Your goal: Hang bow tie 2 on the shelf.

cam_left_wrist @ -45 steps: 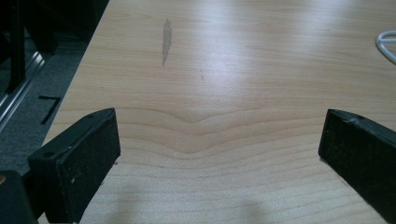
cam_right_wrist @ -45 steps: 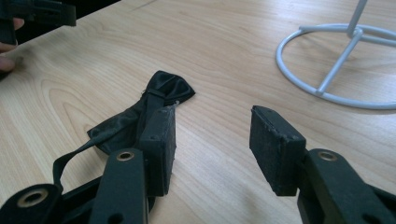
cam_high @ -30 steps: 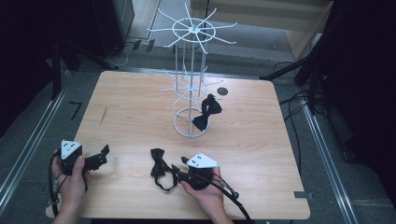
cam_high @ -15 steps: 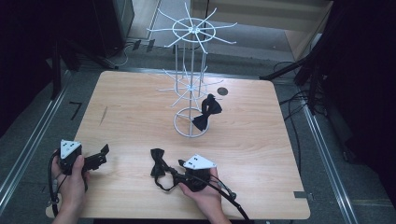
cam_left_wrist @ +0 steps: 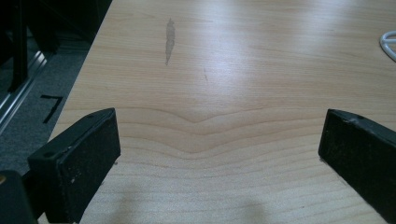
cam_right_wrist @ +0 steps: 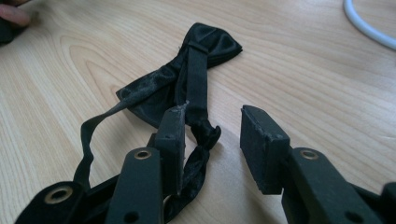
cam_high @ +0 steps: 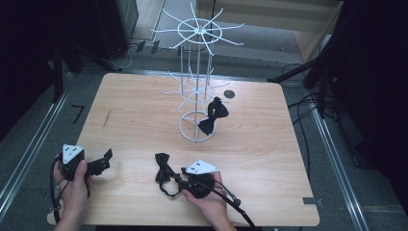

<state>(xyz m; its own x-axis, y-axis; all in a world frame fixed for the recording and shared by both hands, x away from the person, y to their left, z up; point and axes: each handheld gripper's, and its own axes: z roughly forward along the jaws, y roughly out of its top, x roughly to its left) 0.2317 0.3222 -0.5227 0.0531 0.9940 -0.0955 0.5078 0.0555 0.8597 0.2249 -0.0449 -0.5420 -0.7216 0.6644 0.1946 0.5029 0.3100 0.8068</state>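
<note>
Closing on a bow tie (cam_right_wrist: 187, 84) strap lying on the bench (cam_high: 144, 115).
Right tongs (cam_right_wrist: 212, 135), half-open and just closing, hold nothing yet; the strap beside one pad could slip out. Left tongs (cam_left_wrist: 219, 154) gape empty.

You have a light wooden table (cam_high: 269, 159) with rounded corners under you, a grey smudge (cam_left_wrist: 170, 39) in its grain, grey carpet floor (cam_high: 29, 120) around it, metal rails (cam_high: 33, 149) along both sides, dark cables (cam_high: 308, 103) at your right, dim surroundings.
</note>
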